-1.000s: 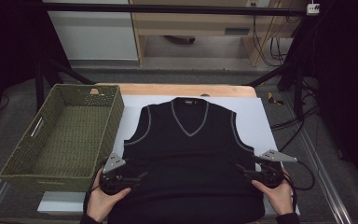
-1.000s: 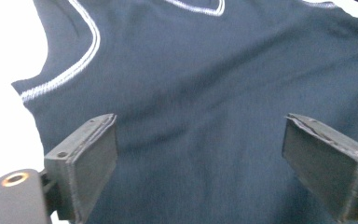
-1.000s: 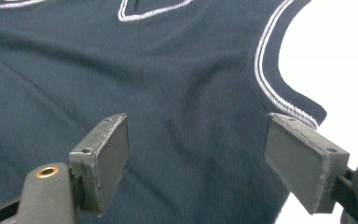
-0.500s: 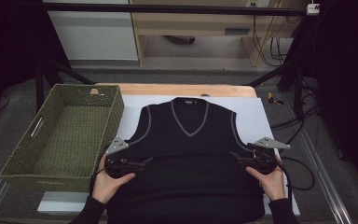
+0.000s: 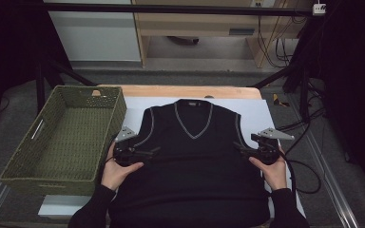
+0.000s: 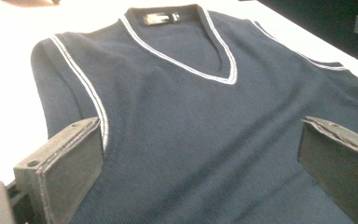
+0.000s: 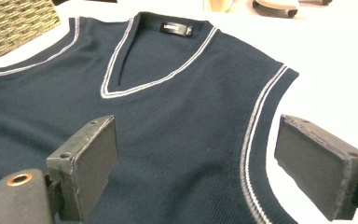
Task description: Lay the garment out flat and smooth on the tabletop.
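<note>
**Vest spread flat, both grippers poised at its sides**

Nearest the person, the lower body of the dark sleeveless vest point(image 5: 192, 161) is laid flat on the white sheet covering the table point(image 5: 256, 111), its hem toward the near edge. This flat, front-up lay is judged to be the starting layout for folding.

At mid-height, the left gripper point(image 5: 145, 154) is held at the vest's left side, just below the armhole, and the right gripper point(image 5: 244, 151) at the matching spot on the right. Both sets of jaws have just been opening and stand wide apart, with knit fabric seen between and beneath them but nothing clamped. The symmetrical placement is judged to allow both sides to be taken up evenly.

Farther off, the striped V-neck point(image 6: 223, 77) and collar label point away. The woven green basket point(image 5: 52, 171) is set beside the vest's left side, empty, presumably to receive the folded garment.
</note>
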Motion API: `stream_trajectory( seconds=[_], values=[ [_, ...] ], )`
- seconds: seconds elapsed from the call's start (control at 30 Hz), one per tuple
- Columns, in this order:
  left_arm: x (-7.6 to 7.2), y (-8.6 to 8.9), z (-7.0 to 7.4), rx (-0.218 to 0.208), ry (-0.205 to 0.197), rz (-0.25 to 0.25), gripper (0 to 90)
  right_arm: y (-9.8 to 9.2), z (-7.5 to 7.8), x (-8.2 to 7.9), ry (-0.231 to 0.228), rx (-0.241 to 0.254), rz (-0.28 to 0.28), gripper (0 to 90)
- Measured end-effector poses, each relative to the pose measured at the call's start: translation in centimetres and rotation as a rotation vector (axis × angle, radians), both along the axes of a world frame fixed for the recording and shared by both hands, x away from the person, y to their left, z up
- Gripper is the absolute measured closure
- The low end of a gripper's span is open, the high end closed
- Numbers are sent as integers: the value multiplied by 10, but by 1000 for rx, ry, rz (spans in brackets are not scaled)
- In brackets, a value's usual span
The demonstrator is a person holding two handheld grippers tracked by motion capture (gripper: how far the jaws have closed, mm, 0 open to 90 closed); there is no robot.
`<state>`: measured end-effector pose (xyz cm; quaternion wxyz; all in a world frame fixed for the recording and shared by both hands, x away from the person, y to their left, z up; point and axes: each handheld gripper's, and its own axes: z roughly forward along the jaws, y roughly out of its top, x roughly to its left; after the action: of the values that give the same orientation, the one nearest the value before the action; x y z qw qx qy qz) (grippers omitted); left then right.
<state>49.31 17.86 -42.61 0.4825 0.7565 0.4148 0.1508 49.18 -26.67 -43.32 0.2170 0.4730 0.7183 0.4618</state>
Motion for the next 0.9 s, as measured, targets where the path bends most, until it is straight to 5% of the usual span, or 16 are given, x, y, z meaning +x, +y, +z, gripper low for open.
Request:
stream_trajectory(
  seconds=[0.5,0.9],
  values=[
    [40,-10,8,0,-10,45,2,3,5,32,-2,-32,-24,139],
    [70,-15,-4,28,19,86,9,4,0,54,5,-39,-47,141]
  ],
)
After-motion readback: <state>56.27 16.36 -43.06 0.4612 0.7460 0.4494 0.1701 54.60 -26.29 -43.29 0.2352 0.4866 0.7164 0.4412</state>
